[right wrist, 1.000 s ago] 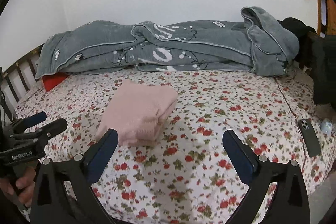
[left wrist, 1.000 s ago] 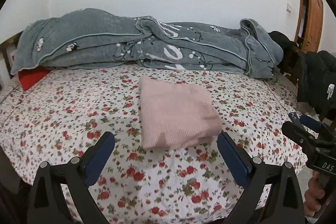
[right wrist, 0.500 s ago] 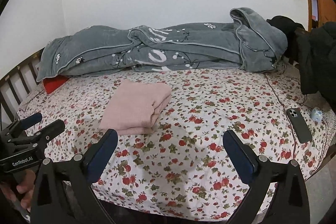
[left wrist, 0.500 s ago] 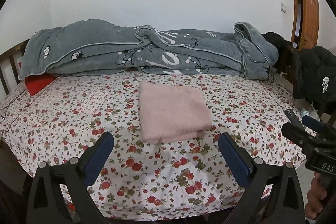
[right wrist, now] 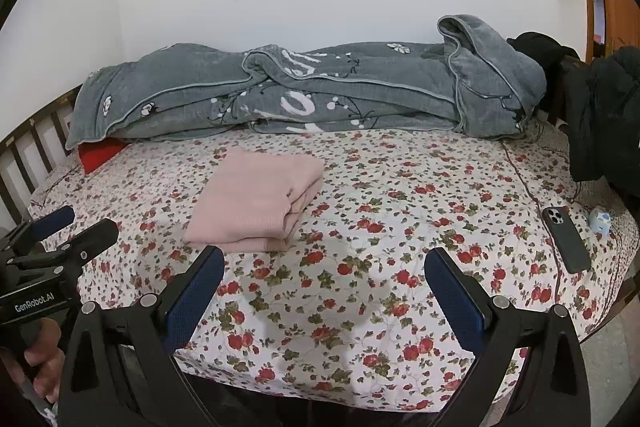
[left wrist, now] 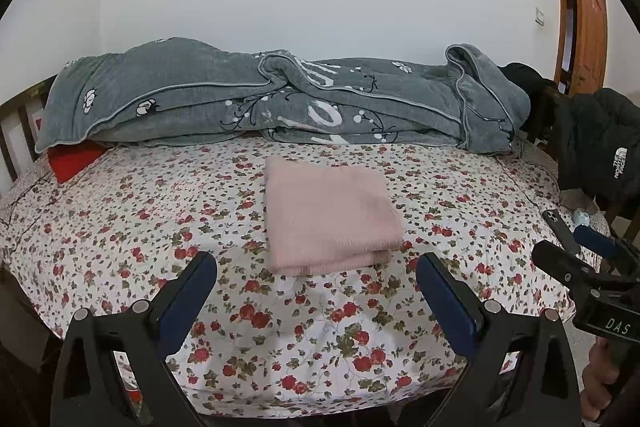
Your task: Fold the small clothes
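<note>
Both grippers backed off pink garment [left wrist: 330, 213], jaws wide, empty.

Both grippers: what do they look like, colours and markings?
The left gripper and right gripper match: black angular frames with silver bolts and blue textured finger pads. The left body reads "GenRobot.AI" in white, the right "DAS". Bare hands grip both; no cables visible.

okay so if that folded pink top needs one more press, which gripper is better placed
Left, probably. The pink top lies centered ahead of the open left gripper; from the open right gripper it sits off to the left.
</note>
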Demonstrator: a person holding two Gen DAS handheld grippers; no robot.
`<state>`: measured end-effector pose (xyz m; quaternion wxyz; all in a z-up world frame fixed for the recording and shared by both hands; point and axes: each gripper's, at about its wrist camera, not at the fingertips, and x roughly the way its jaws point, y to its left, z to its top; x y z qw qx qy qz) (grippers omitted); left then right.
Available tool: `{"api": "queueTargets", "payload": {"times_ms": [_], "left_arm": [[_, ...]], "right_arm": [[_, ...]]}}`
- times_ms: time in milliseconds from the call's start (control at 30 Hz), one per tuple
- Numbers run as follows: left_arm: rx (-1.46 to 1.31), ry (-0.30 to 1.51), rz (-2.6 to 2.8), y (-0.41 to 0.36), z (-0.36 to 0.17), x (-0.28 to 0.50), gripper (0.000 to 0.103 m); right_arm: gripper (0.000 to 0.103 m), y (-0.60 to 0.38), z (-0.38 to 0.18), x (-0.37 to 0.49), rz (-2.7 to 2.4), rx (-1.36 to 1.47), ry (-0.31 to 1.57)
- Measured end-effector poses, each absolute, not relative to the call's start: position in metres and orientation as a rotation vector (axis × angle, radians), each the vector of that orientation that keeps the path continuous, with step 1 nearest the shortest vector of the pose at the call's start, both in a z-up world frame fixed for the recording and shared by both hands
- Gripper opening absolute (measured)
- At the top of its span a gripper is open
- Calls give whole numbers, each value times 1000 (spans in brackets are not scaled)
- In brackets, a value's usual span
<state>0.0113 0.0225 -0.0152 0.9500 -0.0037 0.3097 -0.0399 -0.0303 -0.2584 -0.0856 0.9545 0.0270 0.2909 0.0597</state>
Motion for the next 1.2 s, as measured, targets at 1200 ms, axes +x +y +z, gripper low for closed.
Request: {"api": "queueTargets", "payload": {"times_ms": [1200], "left_arm": [[1, 634, -60, 21, -18, 12, 101]], "right_arm": [[99, -263, -87, -32, 122, 50, 595]]}}
